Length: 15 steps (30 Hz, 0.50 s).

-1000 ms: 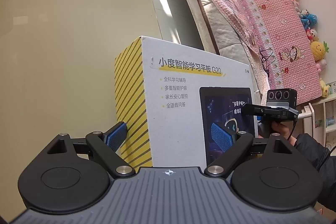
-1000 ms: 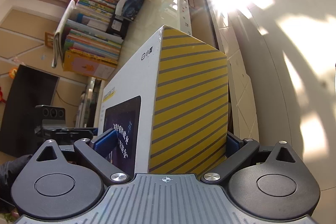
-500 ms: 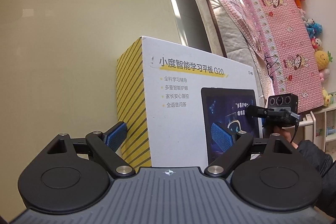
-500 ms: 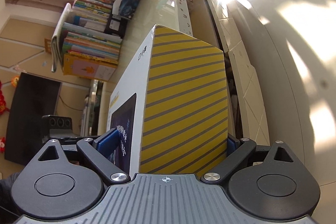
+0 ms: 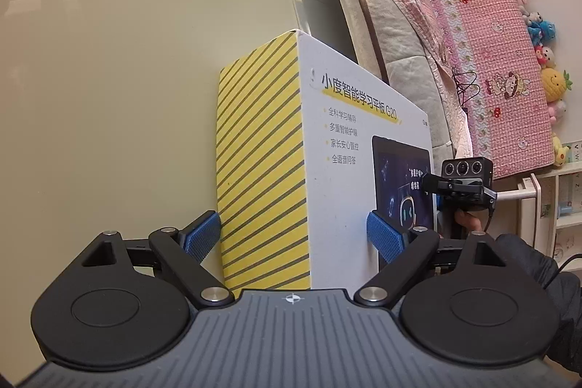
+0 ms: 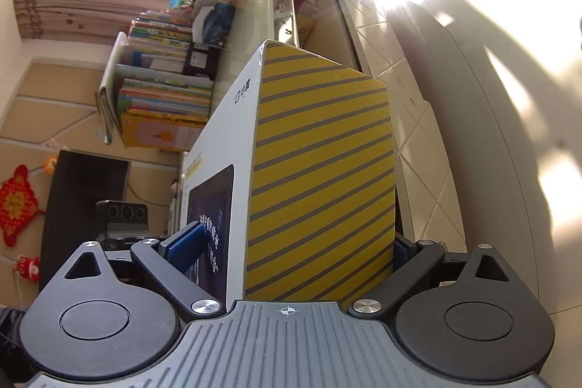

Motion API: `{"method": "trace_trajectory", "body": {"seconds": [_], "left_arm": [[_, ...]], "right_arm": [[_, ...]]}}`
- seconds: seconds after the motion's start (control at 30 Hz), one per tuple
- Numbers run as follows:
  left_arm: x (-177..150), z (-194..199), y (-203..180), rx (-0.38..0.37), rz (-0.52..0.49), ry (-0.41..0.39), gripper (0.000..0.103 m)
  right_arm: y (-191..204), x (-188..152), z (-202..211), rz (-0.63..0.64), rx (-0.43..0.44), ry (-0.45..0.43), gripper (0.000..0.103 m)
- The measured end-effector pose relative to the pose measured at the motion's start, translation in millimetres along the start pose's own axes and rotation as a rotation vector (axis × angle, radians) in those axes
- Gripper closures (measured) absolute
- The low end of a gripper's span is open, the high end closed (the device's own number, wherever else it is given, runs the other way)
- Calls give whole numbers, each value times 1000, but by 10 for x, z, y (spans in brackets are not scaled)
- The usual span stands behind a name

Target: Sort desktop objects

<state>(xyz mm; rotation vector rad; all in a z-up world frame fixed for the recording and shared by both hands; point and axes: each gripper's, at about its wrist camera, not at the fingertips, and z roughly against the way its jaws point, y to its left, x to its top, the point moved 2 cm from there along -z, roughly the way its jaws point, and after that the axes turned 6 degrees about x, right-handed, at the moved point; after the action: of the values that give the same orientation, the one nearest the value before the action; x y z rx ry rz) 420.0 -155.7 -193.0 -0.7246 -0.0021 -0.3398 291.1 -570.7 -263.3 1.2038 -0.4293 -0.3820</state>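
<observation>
left gripper (image 5: 294,237) and right gripper (image 6: 293,246) pinch the stiff, slick, likely hefty box (image 5: 342,191) between their jaws at its striped ends, right jaws just eased wider.

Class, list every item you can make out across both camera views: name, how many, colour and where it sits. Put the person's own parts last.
Tablet box: one, white with yellow striped ends, upright between both grippers.
Quilt: one, pink patterned, leaning at right.
Plush toys: several, mixed colours, along quilt's edge.
Books: many, multicoloured, stacked on shelf.
Screen: one, black, against wall.
Knot ornament: one, red, on wall.
Left hand-held gripper: black, blue pads, straddling the box's striped end.
Right hand-held gripper: black, blue pads, at the other end.
Sleeve: one, dark.
</observation>
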Motion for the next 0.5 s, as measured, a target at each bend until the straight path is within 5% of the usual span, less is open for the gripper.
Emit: {"method": "trace_trajectory", "body": {"seconds": [0.23, 0.5], "left_arm": [[39, -92, 84, -112, 43, 24, 0], [100, -176, 21, -113, 35, 19, 0]], "right_arm": [[-205, 43, -19, -15, 77, -13, 5], [-227, 59, -21, -23, 68, -24, 3]]}}
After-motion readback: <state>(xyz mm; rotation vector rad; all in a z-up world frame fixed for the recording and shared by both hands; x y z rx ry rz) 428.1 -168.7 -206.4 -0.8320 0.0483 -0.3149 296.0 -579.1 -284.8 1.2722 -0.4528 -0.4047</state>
